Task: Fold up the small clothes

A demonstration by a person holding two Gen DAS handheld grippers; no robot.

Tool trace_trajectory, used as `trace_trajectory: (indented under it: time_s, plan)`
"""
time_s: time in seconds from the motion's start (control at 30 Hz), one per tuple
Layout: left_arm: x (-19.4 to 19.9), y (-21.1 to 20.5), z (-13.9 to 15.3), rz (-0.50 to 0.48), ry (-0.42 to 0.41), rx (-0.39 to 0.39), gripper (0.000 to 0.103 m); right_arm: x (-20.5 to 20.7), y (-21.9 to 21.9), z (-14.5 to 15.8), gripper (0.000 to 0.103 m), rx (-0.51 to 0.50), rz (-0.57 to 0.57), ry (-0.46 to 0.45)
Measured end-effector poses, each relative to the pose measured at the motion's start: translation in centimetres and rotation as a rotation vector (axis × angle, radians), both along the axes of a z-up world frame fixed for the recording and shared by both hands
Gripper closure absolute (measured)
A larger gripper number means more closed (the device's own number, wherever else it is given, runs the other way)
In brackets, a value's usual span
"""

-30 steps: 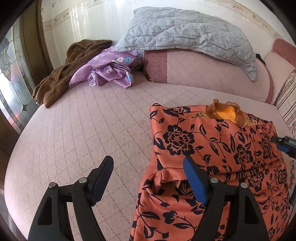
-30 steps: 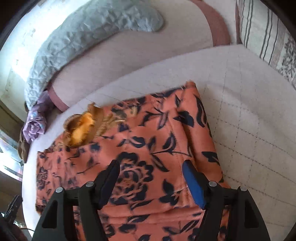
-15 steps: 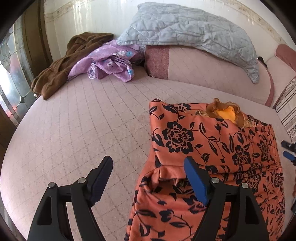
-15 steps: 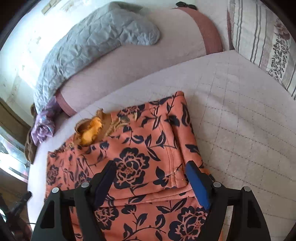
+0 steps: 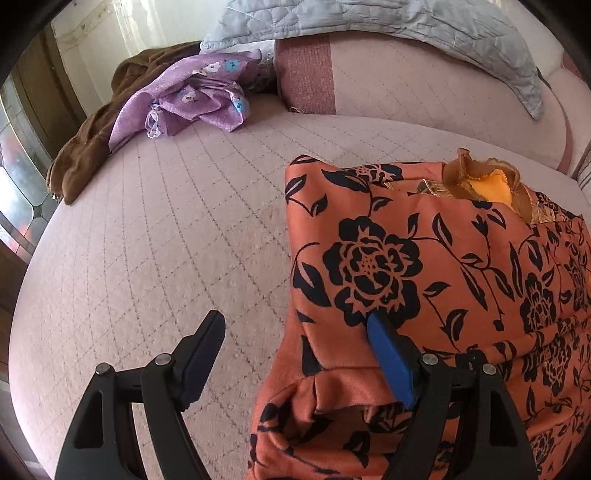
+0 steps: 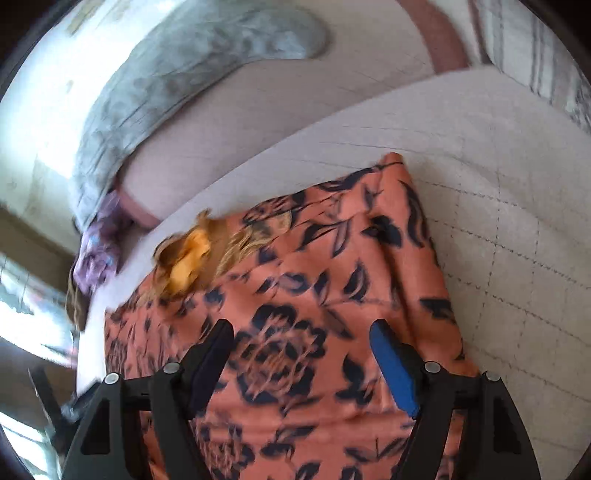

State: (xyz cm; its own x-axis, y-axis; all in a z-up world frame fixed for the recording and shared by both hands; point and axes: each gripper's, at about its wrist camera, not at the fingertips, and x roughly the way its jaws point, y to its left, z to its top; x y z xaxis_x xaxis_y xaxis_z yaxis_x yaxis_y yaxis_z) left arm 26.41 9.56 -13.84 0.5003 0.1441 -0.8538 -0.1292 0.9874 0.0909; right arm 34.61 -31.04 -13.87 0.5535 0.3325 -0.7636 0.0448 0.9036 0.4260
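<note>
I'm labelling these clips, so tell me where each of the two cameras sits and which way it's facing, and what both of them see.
Left wrist: rides the left gripper, looking down and forward over the orange floral garment's left edge and the pink bed; both open fingers show, jaws straddling that edge.
Right wrist: rides the right gripper, angled down over the garment's right part, blurred; its open fingers show.
Shared: the garment, grey quilt, purple cloth.
</note>
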Motion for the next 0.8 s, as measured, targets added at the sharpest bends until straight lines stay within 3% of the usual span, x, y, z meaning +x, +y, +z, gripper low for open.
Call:
trace_trajectory:
  time_s: [0.23,0.43,0.63,0.8]
  plan:
    - [-4.3,0.2,3.3,0.0,-0.066,-0.024,0.023,-7.9,-0.5,3.3,0.024,-0.04,0.028,-0.104]
    - [-11.9,2.2,5.9,-0.009,-0.122,-0.08,0.022,-15.7,-3.7,4.9,0.024,-0.067,0.015,-0.12]
    - [-21.9,6.1,3.8,0.052,-0.042,-0.131,0.02,-24.8,-10.0,3.0,0.024,-0.065,-0.062,-0.004]
    - [-27.9,7.5,1.6,0.107,0.025,-0.197,0.02,-29.4,-12.3,-0.4,0.024,-0.016,-0.018,0.12]
